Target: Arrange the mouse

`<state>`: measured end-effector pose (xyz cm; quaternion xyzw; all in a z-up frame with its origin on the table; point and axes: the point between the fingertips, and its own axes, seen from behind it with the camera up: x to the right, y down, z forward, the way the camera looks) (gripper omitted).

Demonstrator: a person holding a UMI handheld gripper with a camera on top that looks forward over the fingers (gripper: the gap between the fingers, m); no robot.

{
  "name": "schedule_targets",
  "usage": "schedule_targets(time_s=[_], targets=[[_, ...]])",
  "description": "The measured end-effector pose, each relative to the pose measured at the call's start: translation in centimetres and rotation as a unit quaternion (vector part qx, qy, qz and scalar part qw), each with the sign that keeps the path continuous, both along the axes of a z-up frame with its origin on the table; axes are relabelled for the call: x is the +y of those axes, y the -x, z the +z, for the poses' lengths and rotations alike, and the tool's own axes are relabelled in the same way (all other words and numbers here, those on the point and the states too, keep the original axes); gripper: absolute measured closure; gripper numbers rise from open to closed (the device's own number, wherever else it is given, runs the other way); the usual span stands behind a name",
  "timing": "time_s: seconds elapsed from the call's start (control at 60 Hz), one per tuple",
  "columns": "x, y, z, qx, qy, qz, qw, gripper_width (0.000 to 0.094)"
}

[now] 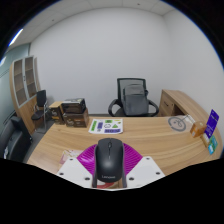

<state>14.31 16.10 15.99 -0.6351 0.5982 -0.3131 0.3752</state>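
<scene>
A black computer mouse (108,159) sits between my gripper's (109,165) two fingers, above the wooden desk (150,143). The magenta pads (90,158) press against both of its sides. The mouse points away from me, its scroll wheel at the far end. My fingers are shut on it and hold it over the desk's near edge.
On the desk lie a white and green keyboard-like item (105,126) at the middle, a purple box (212,122) and a round white object (178,123) at the right. A black office chair (132,97) stands behind the desk. Boxes (70,108) sit at the left.
</scene>
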Motion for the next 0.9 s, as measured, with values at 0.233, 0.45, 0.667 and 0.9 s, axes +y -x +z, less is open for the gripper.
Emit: schedule_targets(time_s=[0.233,0.45,0.667,0.9], targets=[[10.2,-3.2,-8.6,0.039,0.001,0.054,0.998,0.0602],[12.7,-2.5,-15.9,0.070,0.025,0.059,0.995,0.0601],[12.8,-2.1,-17.2,0.068,0.054,0.058,0.995,0.0584],[12.4,-0.7,-15.1,0.069,0.041,0.034,0.996,0.0084]])
